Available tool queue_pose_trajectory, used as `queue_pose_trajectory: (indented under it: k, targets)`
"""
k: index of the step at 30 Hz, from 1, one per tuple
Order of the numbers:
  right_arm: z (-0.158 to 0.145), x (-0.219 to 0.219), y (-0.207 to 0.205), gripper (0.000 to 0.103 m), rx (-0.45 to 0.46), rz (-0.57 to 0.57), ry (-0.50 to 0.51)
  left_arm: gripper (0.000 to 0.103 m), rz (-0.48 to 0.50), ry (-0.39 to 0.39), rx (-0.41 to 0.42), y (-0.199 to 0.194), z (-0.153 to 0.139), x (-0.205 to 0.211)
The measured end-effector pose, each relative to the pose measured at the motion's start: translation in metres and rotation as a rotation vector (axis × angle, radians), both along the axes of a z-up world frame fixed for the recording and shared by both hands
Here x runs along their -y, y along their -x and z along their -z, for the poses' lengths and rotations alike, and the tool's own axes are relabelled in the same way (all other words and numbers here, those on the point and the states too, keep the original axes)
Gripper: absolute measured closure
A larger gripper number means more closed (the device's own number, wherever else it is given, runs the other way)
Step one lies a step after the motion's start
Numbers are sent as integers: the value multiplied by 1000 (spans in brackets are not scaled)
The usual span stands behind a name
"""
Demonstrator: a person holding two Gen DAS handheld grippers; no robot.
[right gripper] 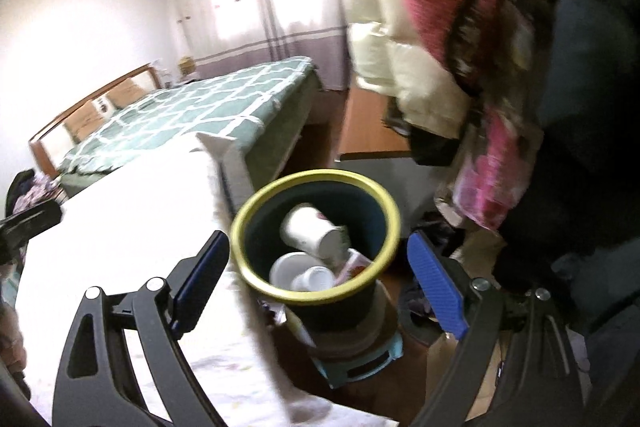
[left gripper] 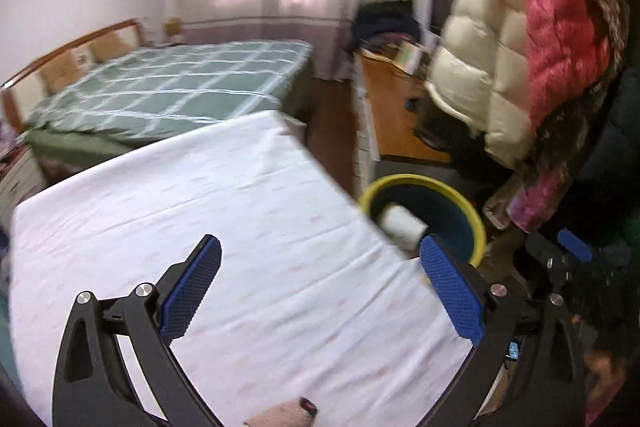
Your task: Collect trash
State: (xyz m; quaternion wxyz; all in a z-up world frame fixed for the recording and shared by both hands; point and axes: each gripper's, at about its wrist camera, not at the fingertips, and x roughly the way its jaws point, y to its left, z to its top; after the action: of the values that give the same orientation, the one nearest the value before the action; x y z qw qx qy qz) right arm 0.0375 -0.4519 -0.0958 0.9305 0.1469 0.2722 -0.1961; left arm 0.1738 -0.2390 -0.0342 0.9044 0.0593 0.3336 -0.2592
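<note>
Over the white table [left gripper: 200, 207], the left gripper [left gripper: 320, 275] gapes empty and should seek remaining trash, the wide-open, empty right gripper [right gripper: 316, 267] waiting above the bin [right gripper: 256, 283].

1. The bin [right gripper: 316, 235], dark with a yellow rim, stands upright between and just beyond the right gripper's [right gripper: 316, 263] fingers.
2. Inside it, a white paper cup [right gripper: 314, 233] lies tilted atop other white cups [right gripper: 314, 277].

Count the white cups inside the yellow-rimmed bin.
3. One cup lies tilted on top, a second sits open-mouthed lower left, a third beside it. More may be hidden underneath in the bin.
</note>
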Motion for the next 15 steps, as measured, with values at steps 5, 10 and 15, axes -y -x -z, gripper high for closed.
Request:
queue_pose_trajectory:
  k: [5, 10, 15]
  targets:
    - [-18, -31, -4, 17, 26, -105, 35, 5, -227, 19, 56, 46, -14, -99]
    - [-36, -63, -4, 15, 45, -202, 78, 5, -425, 37, 93, 91, -16, -176]
    - [-46, -89, 2, 14, 57, -269, 98, 5, -512, 78, 98, 121, -15, -223]
